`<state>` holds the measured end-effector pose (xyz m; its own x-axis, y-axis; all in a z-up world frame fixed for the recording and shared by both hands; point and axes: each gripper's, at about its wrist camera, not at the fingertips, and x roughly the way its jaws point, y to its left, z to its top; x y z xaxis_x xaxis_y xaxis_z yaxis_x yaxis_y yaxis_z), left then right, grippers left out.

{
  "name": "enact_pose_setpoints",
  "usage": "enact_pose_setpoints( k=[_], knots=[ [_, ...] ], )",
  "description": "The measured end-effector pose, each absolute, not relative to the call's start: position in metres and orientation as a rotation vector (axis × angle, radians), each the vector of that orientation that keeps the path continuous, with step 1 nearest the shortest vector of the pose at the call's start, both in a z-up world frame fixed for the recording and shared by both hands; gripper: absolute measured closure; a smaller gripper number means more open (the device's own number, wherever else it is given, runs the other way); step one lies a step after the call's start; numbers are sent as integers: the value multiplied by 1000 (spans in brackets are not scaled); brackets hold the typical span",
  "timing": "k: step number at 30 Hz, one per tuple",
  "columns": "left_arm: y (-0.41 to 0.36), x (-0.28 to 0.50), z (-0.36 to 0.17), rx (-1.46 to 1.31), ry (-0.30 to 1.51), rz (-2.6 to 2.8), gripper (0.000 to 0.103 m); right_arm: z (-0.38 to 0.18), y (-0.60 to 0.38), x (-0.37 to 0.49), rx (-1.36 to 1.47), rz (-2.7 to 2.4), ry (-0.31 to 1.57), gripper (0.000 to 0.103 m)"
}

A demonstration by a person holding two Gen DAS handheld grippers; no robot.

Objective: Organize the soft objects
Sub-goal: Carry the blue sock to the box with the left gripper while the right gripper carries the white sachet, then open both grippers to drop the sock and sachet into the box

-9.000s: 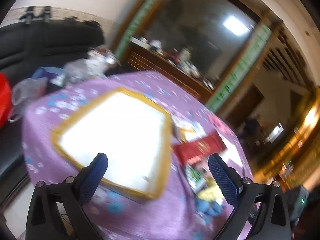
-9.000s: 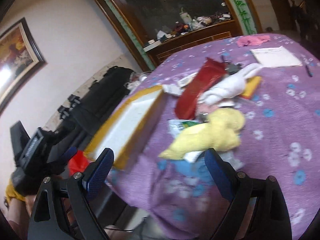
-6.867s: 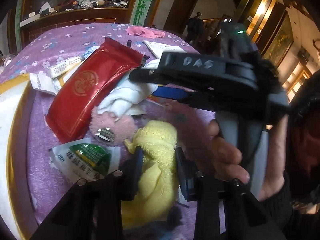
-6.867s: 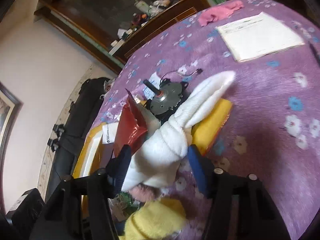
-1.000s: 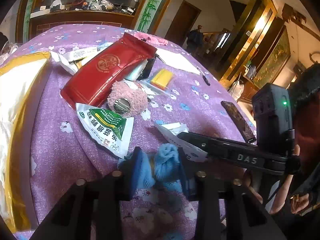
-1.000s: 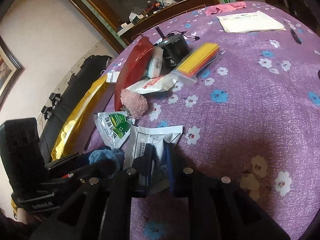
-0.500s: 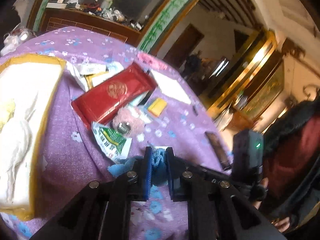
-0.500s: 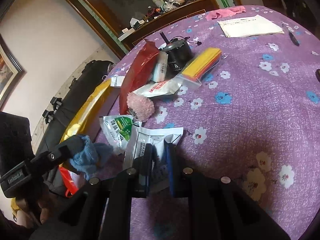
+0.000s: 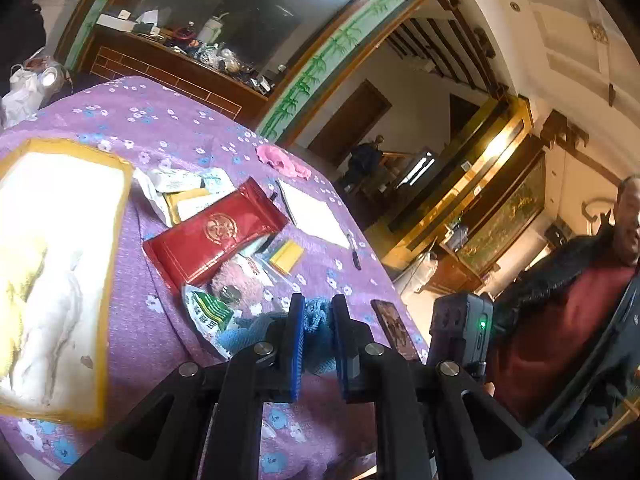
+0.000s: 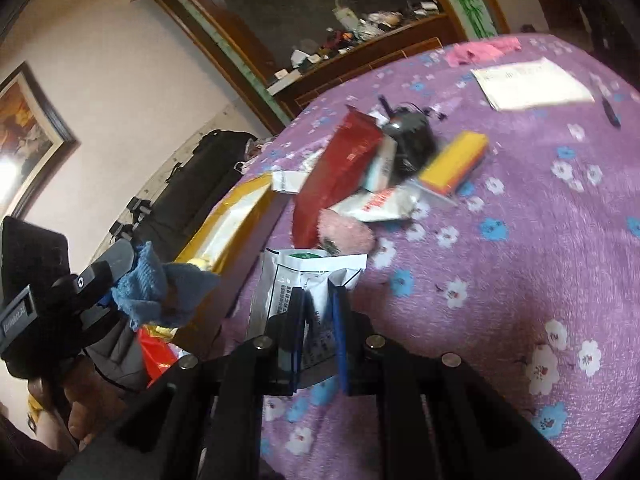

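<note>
My left gripper [image 9: 314, 312] is shut on a blue cloth [image 9: 318, 322] and holds it above the purple table; the cloth also shows in the right wrist view [image 10: 160, 290], hanging beside the table's left edge. The yellow-rimmed white tray [image 9: 114, 236] holds a white towel [image 9: 52, 304] and a yellow towel [image 9: 16, 280]. A pink fluffy ball [image 10: 346, 234] lies by the red packet [image 9: 216, 234]. A pink cloth [image 10: 478, 52] lies at the far edge. My right gripper [image 10: 318, 300] is shut on a white plastic packet [image 10: 298, 280] lying on the table.
A green-and-white sachet [image 9: 208, 312], a yellow pad [image 10: 454, 164], a black motor [image 10: 412, 136], white paper [image 10: 528, 84], a pen [image 10: 610, 112] and a phone [image 9: 394, 326] lie on the flowered cloth [image 10: 520, 280]. A black sofa [image 10: 192, 184] stands beyond the tray.
My left gripper has lifted the blue cloth off the table and carried it left, toward the tray. My right gripper stays shut on the white packet, shifted slightly.
</note>
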<state>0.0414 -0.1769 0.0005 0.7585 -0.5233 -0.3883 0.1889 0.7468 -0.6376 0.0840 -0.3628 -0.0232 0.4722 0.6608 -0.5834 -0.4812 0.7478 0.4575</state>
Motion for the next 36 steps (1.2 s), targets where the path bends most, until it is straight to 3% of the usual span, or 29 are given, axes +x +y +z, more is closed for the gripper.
enact_pose_setpoints(
  k=[16, 25, 36],
  knots=[
    [-95, 14, 17, -722, 480, -284, 92, -3, -307, 76, 215, 852, 795, 90],
    [-31, 0, 18, -687, 422, -85, 91, 0, -228, 77, 108, 967, 801, 90],
    [-8, 46, -41, -542, 618, 80, 87, -30, -128, 119, -22, 953, 905, 89]
  ],
)
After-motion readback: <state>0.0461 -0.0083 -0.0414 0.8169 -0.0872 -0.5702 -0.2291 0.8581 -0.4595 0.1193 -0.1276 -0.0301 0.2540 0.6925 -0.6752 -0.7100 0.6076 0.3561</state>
